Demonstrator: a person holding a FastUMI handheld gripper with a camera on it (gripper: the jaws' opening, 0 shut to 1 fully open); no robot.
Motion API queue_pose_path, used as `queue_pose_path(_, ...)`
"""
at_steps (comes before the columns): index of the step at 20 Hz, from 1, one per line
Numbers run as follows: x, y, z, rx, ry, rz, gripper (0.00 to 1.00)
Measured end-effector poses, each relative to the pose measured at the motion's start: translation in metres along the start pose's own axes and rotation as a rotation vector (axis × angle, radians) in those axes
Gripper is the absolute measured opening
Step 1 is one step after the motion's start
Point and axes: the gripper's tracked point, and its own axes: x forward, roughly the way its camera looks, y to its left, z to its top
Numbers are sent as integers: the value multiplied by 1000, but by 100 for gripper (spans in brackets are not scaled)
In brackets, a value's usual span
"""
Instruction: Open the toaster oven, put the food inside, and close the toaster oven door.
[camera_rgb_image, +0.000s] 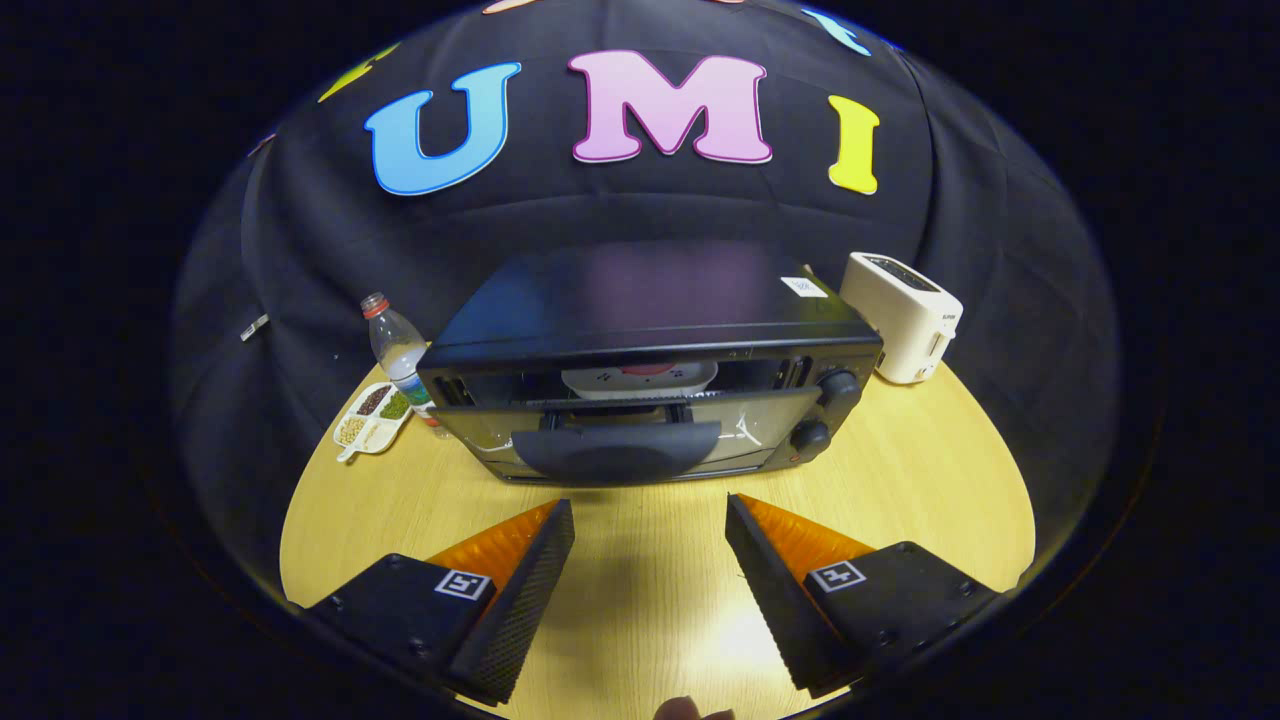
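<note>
The tongs (650, 515) are held spread wide and empty above the wooden table (930, 480), with nothing between the fingers. Just ahead of them the toaster oven (650, 330) is seen, its door (640, 435) partly lowered and the handle (615, 450) facing the fingertips. Through the gap at the top, a plate of food (640, 378) is seen resting on the rack inside, so closing the door is judged to be what remains. A push placed off-centre or too low could slide the whole oven back instead of swinging the door up, and a fingertip could slip off the rounded handle. A water bottle (395, 350) and a snack tray (373, 418) beside the oven could be knocked if it shifts. A white toaster (905, 315) stands on the other side.
</note>
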Motion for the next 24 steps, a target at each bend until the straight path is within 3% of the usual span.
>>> queue_pose_path(5,-23,-11,38,-33,-130,-9,99)
queue_pose_path(17,-130,-64,162,-68,-477,-55,98)
queue_pose_path(24,-177,-89,204,-3,-568,-61,98)
